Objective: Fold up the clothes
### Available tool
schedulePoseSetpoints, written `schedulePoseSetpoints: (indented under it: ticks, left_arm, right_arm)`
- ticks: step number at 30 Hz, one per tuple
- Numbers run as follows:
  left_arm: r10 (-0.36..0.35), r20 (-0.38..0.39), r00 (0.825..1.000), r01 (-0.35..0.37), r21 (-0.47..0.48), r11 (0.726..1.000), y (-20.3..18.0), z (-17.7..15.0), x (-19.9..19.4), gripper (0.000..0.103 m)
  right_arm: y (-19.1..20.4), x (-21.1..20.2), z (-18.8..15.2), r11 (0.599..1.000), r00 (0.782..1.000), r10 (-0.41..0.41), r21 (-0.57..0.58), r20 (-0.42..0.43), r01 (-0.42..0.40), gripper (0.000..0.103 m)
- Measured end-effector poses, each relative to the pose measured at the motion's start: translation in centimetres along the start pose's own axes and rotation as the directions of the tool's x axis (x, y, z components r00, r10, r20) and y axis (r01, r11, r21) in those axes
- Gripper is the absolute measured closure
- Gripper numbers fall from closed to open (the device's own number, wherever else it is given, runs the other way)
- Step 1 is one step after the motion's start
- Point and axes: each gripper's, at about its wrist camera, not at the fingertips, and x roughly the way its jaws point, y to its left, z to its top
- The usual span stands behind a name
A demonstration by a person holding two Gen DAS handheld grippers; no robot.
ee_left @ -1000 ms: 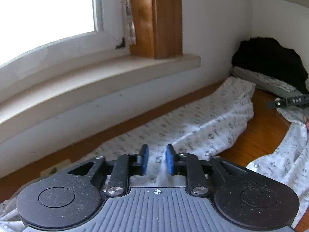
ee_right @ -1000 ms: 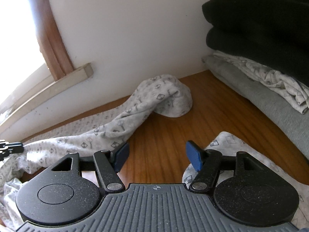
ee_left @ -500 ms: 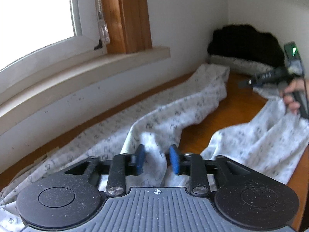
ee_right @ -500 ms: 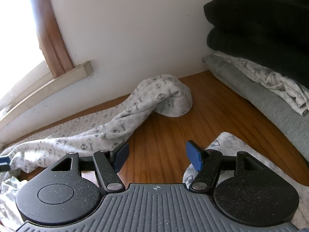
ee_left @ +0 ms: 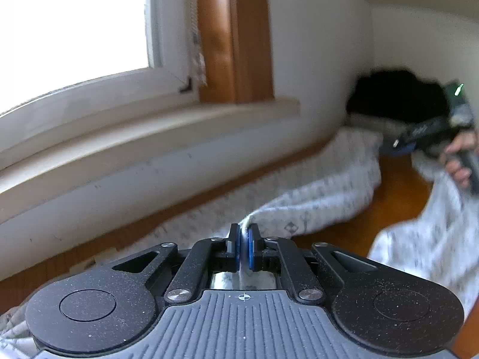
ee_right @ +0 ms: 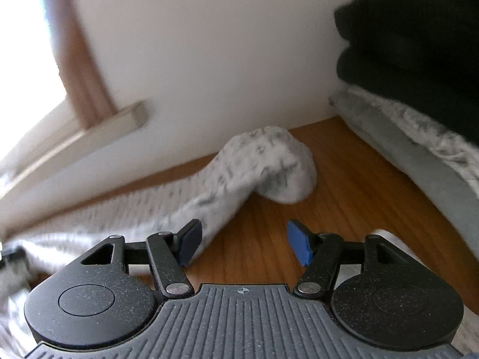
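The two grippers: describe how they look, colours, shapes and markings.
Both match: the left gripper and right gripper have black speckled linkage arms, silver pivot pins, blue pads, two round black discs, and a ribbed grey base with a small white crosshair mark. No cables or sleeves show.

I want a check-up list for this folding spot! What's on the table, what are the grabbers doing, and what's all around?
Surface: orange-brown wooden tabletop, bare in the middle.
Job's things: white patterned fabric garment, crumpled along the wall.
Clutter: folded stack in the corner, black fleece clothes on top, grey folded cloth below.
Grippers: left gripper pinches a fold of the garment; right gripper open, nothing between its pads; a hand holds it.
Cables: nothing seen.
Surroundings: white wall, bright window, wooden window frame, pale sill.
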Motion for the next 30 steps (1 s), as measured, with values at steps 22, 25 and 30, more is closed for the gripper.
schedulePoseSetpoints:
  ticks: [22,25,30]
  left_arm:
    - [-0.155,0.036,0.987,0.158,-0.366,0.917,7.5,-2.0,1.4,0.098]
    - [-0.159,0.046,0.986,0.165,-0.340,0.926,7.2,-1.8,1.2,0.098]
    - [-0.209,0.070,0.975,0.220,-0.261,0.940,6.0,-1.4,0.7,0.098]
  right_arm:
    - [1.9,4.0,5.9,0.999,0.997,-0.054,-0.005,0.050,0.054,0.055]
    - [1.5,4.6,4.8,0.995,0.995,-0.098,-0.028,-0.018,0.097,0.055]
    - [1.3,6.6,4.3,0.971,0.975,-0.221,-0.098,-0.003,0.220,0.048]
